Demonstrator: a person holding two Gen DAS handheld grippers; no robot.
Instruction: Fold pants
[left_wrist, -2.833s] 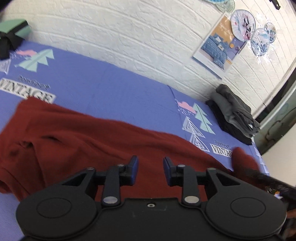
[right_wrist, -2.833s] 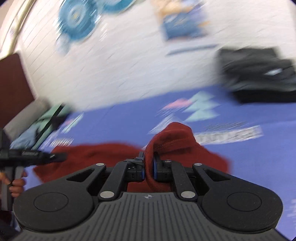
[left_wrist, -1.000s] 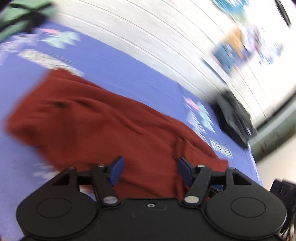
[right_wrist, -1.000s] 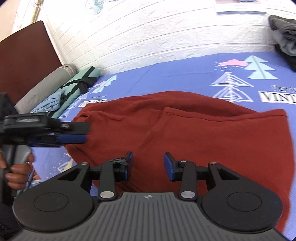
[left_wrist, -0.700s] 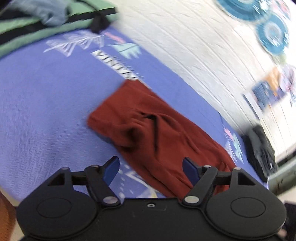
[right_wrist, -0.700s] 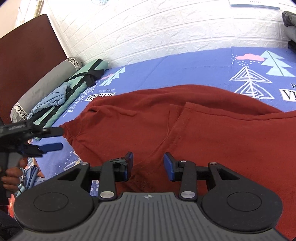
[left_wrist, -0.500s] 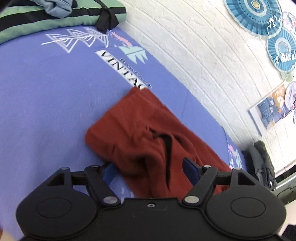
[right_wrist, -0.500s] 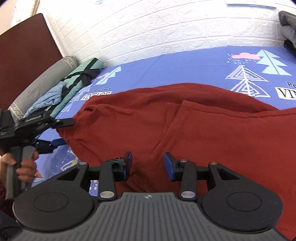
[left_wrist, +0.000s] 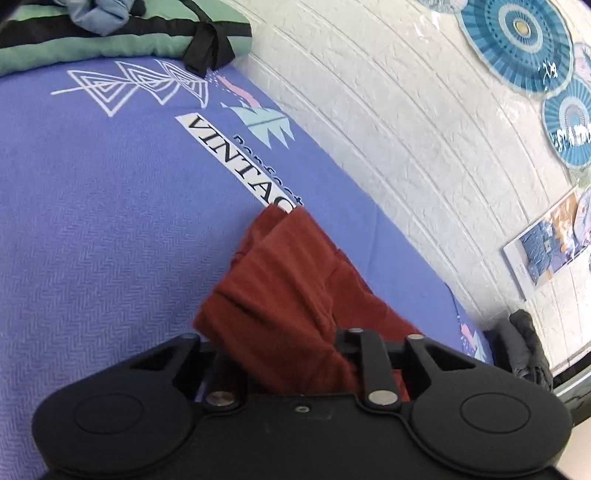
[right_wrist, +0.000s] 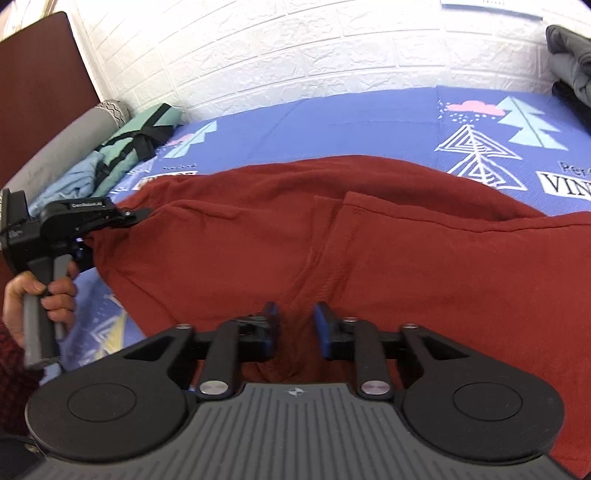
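Observation:
Dark red pants (right_wrist: 295, 236) lie spread across the blue bedspread (right_wrist: 332, 122). In the left wrist view the pants (left_wrist: 291, 295) bunch up between my left gripper's (left_wrist: 284, 354) fingers, which are buried in the cloth, so whether they pinch it is hidden. In the right wrist view the left gripper (right_wrist: 140, 214) sits at the pants' left end, its tip in the fabric. My right gripper (right_wrist: 295, 325) is open, with blue pads apart, hovering just over the pants' near edge at the middle.
A green and black rolled mat with light blue cloth (left_wrist: 110, 33) and a grey bolster (right_wrist: 70, 140) lie at the bed's left end. Folded grey and black clothes (right_wrist: 572, 48) sit at the right end. A white brick wall (right_wrist: 295, 48) runs behind.
My left gripper swung to the pants' left end and pushed onto the fabric edge, which now bunches between its fingers. My right gripper stayed open over the near edge.

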